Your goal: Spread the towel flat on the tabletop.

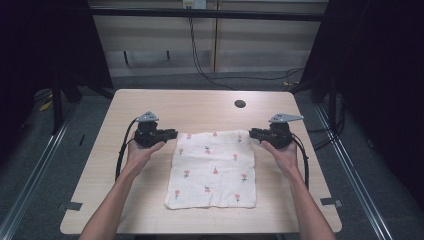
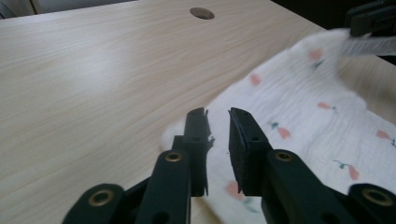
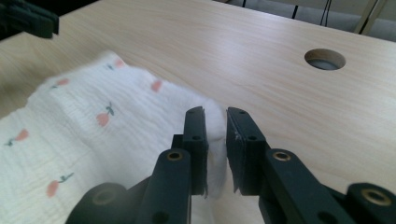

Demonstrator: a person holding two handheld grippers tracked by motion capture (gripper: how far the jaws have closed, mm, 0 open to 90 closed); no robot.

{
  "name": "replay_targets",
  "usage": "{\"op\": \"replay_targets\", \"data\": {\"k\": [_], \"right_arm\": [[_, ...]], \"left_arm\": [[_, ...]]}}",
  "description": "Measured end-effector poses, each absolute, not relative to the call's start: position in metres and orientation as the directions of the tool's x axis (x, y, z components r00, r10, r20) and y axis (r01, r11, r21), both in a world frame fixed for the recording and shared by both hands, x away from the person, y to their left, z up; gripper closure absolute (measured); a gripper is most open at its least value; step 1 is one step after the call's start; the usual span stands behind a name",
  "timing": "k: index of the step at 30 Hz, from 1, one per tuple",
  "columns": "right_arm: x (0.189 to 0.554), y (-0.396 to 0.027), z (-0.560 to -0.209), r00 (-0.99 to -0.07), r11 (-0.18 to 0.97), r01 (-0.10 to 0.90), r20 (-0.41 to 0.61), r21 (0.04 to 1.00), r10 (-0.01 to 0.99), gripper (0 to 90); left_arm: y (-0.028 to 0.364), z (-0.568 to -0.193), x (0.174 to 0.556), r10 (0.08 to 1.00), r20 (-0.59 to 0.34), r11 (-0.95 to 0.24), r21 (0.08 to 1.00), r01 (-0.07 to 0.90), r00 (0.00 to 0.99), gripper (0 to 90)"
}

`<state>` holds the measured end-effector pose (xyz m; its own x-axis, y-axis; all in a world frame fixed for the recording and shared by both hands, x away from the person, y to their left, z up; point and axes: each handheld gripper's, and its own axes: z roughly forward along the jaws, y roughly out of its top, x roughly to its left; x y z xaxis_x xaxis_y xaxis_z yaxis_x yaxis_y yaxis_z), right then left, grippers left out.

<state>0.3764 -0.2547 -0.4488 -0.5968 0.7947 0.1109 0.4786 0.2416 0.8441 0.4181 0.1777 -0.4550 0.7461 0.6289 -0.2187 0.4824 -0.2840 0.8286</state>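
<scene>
Two far corners of cloth (image 1: 212, 167) flanked: left gripper (image 2: 217, 140), right gripper (image 3: 215, 140), jaws slightly apart, likely positioned for lifting.

A cloth (image 1: 212, 169) lies on the table (image 1: 150, 107), spread flat near the middle and a little toward the near edge. The left gripper (image 1: 170, 134) sits at the cloth's far left corner, the right gripper (image 1: 254, 133) at its far right corner — each tip at the cloth's edge, a narrow gap between the jaws over the corner. Farther back, right of centre, a round hole (image 1: 240, 104) is set in the tabletop. Behind the table, cables (image 1: 200, 60) trail across the floor.
</scene>
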Motion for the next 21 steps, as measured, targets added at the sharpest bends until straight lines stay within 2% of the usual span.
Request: {"op": "replay_targets", "data": {"k": [2, 6, 10, 15, 21], "right_arm": [[0.377, -0.254, -0.447, -0.585, 0.250, 0.475, 0.090, 0.844, 0.806, 74.2], [0.371, -0.256, -0.437, -0.615, 0.252, 0.482, 0.120, 0.839, 0.780, 70.2], [0.356, -0.251, -0.438, -0.651, 0.310, 0.501, 0.116, 0.808, 0.750, 67.1], [0.336, -0.243, -0.443, -0.690, 0.370, 0.513, 0.115, 0.775, 0.715, 65.8], [0.309, -0.231, -0.451, -0.722, 0.417, 0.513, 0.114, 0.751, 0.683, 65.1]], "left_arm": [[0.179, -0.454, 0.417, 0.626, -0.214, -0.288, 0.830, 0.477, 0.750, 75.2], [0.183, -0.452, 0.407, 0.623, -0.215, -0.299, 0.823, 0.482, 0.752, 63.8], [0.184, -0.453, 0.398, 0.605, -0.204, -0.333, 0.814, 0.477, 0.769, 60.5], [0.191, -0.451, 0.376, 0.562, -0.209, -0.379, 0.794, 0.474, 0.800, 60.5], [0.193, -0.455, 0.342, 0.493, -0.181, -0.460, 0.776, 0.431, 0.851, 67.0]]}}
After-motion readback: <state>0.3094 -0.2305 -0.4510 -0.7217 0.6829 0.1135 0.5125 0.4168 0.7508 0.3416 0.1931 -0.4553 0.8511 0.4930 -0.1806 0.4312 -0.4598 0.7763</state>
